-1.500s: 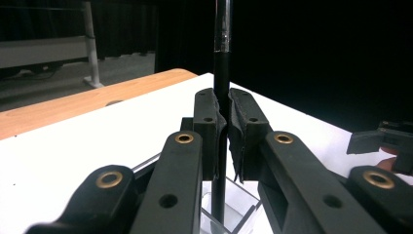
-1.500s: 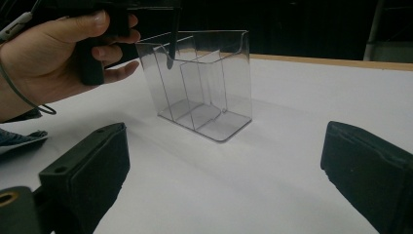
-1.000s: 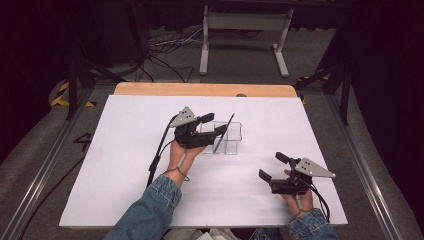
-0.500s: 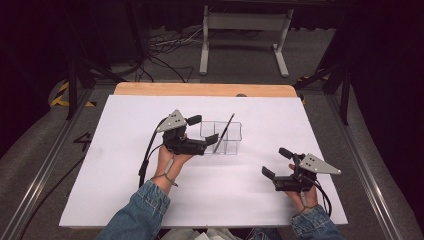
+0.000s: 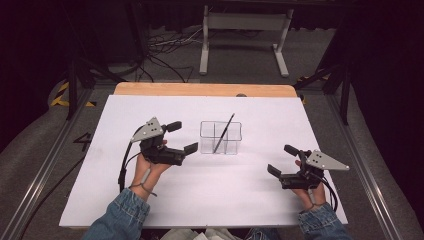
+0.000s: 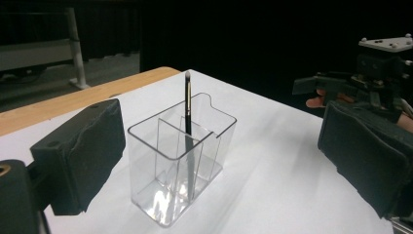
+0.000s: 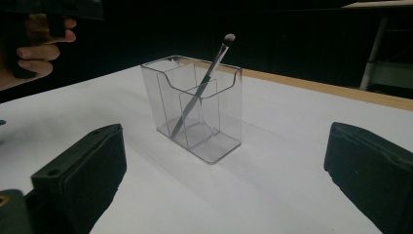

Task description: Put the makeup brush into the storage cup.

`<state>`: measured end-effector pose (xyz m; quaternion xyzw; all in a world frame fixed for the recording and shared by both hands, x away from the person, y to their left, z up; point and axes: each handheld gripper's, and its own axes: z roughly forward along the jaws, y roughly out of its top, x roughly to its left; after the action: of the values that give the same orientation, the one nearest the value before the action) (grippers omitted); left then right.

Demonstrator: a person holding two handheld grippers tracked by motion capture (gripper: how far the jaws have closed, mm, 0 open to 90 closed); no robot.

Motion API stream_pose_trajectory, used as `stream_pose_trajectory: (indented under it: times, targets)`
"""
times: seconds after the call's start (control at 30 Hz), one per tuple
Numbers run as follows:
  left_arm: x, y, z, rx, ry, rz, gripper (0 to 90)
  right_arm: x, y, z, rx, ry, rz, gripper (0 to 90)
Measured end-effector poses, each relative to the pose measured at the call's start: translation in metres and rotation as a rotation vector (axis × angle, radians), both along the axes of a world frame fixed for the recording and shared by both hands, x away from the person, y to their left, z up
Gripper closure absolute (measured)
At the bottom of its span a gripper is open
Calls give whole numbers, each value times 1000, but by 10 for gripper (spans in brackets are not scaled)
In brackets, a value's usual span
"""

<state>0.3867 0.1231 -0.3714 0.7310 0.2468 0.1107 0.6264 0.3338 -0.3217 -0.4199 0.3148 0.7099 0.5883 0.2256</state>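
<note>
Clear plastic divided organiser box [image 5: 220,137] stands mid-table on white sheet [image 5: 250,190]; slim black makeup brush [image 5: 223,132] leans inside (bristles up). Left gripper [image 5: 181,136], just beside the box, has just been opening, nothing between jaws. Right gripper [image 5: 283,160] released, well apart.

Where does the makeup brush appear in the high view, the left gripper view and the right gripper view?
High view: the makeup brush leans in the clear organizer, mid-table.
Left gripper view: the brush rises near upright from a back compartment of the organizer, centre frame.
Right gripper view: the brush slants up to the right, bristle tip above the organizer rim.
Shared landmark: the wooden table edge behind the white surface.
</note>
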Motion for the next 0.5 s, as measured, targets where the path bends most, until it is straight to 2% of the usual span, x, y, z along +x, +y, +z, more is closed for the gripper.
stream_pose_trajectory:
  times: [0.17,0.27,0.37,0.5]
  targets:
    - [-7,24,-4,-7,10,17,39,-1,-6,0,12,12,-3,17]
    - [-10,36,-9,12,14,26,39,-2,-8,-1,11,19,-1,16]
    - [-11,41,-12,9,15,27,39,-1,-7,-5,8,31,3,13]
    - [-17,51,-20,29,18,35,38,-2,-5,-8,3,31,13,10]
